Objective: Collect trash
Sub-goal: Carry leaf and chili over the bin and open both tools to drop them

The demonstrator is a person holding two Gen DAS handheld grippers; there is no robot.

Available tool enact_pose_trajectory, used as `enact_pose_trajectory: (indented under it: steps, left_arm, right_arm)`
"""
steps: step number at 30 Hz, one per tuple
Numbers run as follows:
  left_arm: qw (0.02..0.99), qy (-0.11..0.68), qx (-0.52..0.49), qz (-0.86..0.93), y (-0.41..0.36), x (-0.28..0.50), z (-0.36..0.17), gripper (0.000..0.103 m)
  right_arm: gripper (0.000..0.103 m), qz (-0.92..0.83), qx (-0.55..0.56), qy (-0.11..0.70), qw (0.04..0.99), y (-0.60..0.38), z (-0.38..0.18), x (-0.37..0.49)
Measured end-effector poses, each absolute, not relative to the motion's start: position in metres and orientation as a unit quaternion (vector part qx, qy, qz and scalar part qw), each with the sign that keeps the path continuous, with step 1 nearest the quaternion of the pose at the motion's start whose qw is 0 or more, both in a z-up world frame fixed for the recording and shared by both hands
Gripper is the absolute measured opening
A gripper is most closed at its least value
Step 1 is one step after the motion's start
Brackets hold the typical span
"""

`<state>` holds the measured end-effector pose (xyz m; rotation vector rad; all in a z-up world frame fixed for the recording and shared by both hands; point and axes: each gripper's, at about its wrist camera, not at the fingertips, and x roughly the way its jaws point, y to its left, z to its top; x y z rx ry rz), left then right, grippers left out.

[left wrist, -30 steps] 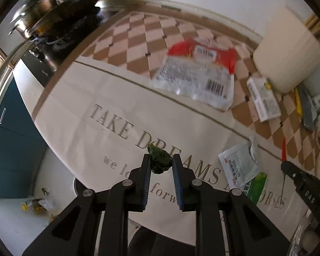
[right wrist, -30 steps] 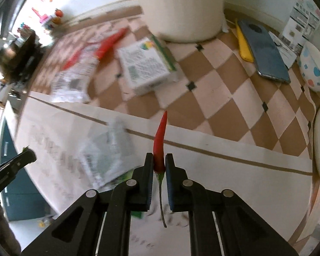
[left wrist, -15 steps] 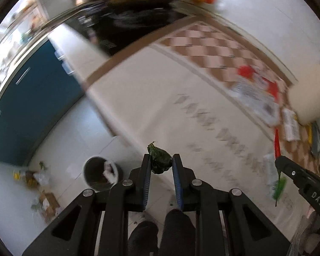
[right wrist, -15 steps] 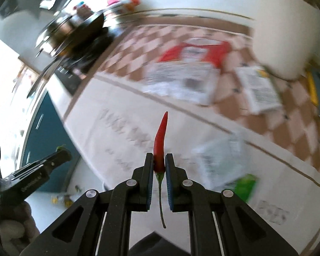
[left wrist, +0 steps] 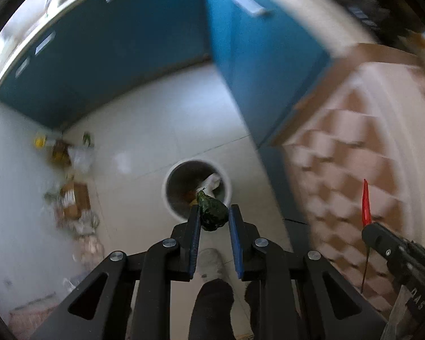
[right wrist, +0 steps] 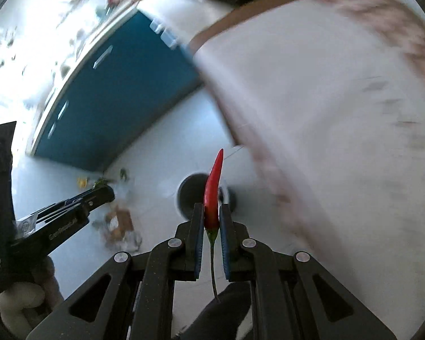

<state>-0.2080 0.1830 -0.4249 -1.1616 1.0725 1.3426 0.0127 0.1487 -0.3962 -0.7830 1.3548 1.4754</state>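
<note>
My left gripper (left wrist: 212,216) is shut on a dark green leafy scrap (left wrist: 212,212) and holds it above the floor, over the near rim of a round trash bin (left wrist: 184,181) that has white waste inside. My right gripper (right wrist: 211,218) is shut on a red chili pepper (right wrist: 212,189), stem hanging down, with the same bin (right wrist: 191,195) behind it on the floor. The right gripper also shows in the left wrist view (left wrist: 382,243) at the right, with the chili (left wrist: 365,204) sticking up. The left gripper shows in the right wrist view (right wrist: 93,198) at the left.
Blue cabinets (left wrist: 127,42) line the far side and the counter's side. The table edge with a checked cloth (left wrist: 354,170) is at the right. Scraps and cardboard (left wrist: 70,198) lie on the white tiled floor left of the bin. My foot (left wrist: 212,263) is below.
Both grippers swung off the table toward the floor. The bin is now nearer and centred ahead of each. Both keep hold of their items.
</note>
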Motion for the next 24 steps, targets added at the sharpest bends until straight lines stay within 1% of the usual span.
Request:
enact_pose_trajectory:
  steps: [5, 7, 11, 13, 14, 16, 17, 19, 22, 24]
  left_arm:
    - [0.458, 0.438, -0.548, 0.546, 0.193, -0.277, -0.532, 0.017]
    - [0.440, 0.433, -0.578, 0.534, 0.197, -0.301, -0.580, 0.017]
    - [0.412, 0.420, -0.628, 0.510, 0.202, -0.339, -0.671, 0.017]
    - [0.404, 0.416, -0.645, 0.498, 0.206, -0.349, -0.704, 0.017]
    - [0.401, 0.412, -0.653, 0.492, 0.206, -0.354, -0.723, 0.017]
    - [0.400, 0.411, -0.666, 0.476, 0.206, -0.357, -0.750, 0.017]
    - [0.401, 0.412, -0.672, 0.468, 0.206, -0.358, -0.766, 0.017]
    - [0.402, 0.412, -0.679, 0.456, 0.207, -0.355, -0.780, 0.017]
    - [0.403, 0.412, -0.690, 0.438, 0.210, -0.351, -0.800, 0.017]
    - [0.405, 0.402, -0.700, 0.431, 0.211, -0.352, -0.807, 0.018]
  right_arm:
    - [0.011, 0.605, -0.368, 0.558, 0.432, 0.175, -0.488, -0.067]
    - [0.011, 0.601, -0.386, 0.563, 0.416, 0.185, -0.538, -0.097]
    - [0.011, 0.590, -0.407, 0.577, 0.392, 0.200, -0.624, -0.134]
    - [0.011, 0.580, -0.418, 0.587, 0.381, 0.207, -0.676, -0.152]
    - [0.011, 0.575, -0.421, 0.590, 0.379, 0.211, -0.693, -0.155]
    - [0.011, 0.563, -0.428, 0.601, 0.371, 0.216, -0.742, -0.166]
    - [0.011, 0.560, -0.432, 0.602, 0.371, 0.219, -0.757, -0.169]
    - [0.011, 0.552, -0.438, 0.607, 0.367, 0.220, -0.796, -0.177]
    - [0.011, 0.543, -0.446, 0.611, 0.365, 0.222, -0.834, -0.184]
    - [0.011, 0.542, -0.449, 0.611, 0.363, 0.225, -0.848, -0.182]
